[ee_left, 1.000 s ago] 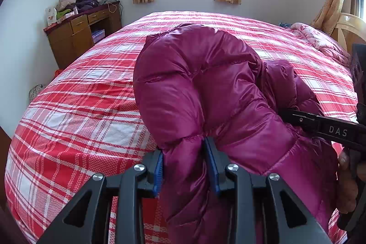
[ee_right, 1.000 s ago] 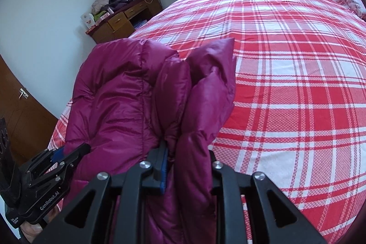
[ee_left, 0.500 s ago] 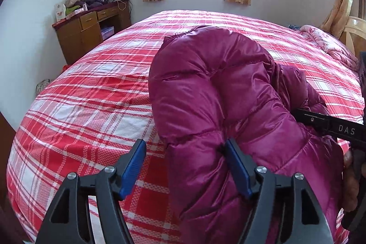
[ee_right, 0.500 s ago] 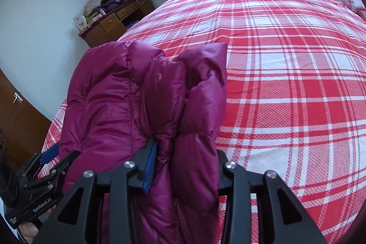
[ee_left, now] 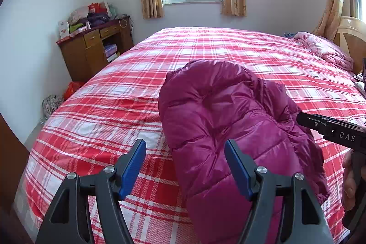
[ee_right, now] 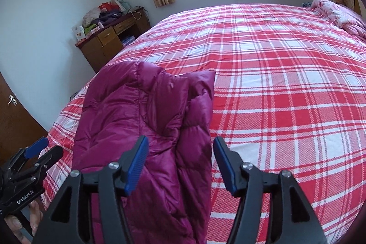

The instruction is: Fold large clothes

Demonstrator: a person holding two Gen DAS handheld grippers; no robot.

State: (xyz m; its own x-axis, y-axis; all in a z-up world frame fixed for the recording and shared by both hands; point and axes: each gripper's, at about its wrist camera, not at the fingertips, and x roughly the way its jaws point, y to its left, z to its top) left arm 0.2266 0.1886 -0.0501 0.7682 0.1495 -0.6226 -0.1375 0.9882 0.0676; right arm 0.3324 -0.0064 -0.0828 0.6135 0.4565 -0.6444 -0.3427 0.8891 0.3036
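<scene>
A magenta puffer jacket (ee_left: 228, 129) lies folded in a thick bundle on the near part of the red plaid bed (ee_left: 114, 120). It also shows in the right wrist view (ee_right: 146, 129). My left gripper (ee_left: 185, 166) is open and empty, its jaws wide apart just in front of the jacket's near left edge. My right gripper (ee_right: 180, 166) is open and empty, its jaws spread either side of the jacket's near end. The right gripper's body shows at the right edge of the left wrist view (ee_left: 331, 132).
The plaid bedspread (ee_right: 286, 84) stretches far to the right and back. A pink quilt (ee_left: 324, 49) lies at the headboard end. A wooden desk (ee_left: 91, 47) piled with things stands by the far left wall. A brown door (ee_right: 13, 116) is at left.
Both grippers have opened and let go of the jacket, then drawn back a little. The jacket has dropped from a raised bundle to rest on the bed.
</scene>
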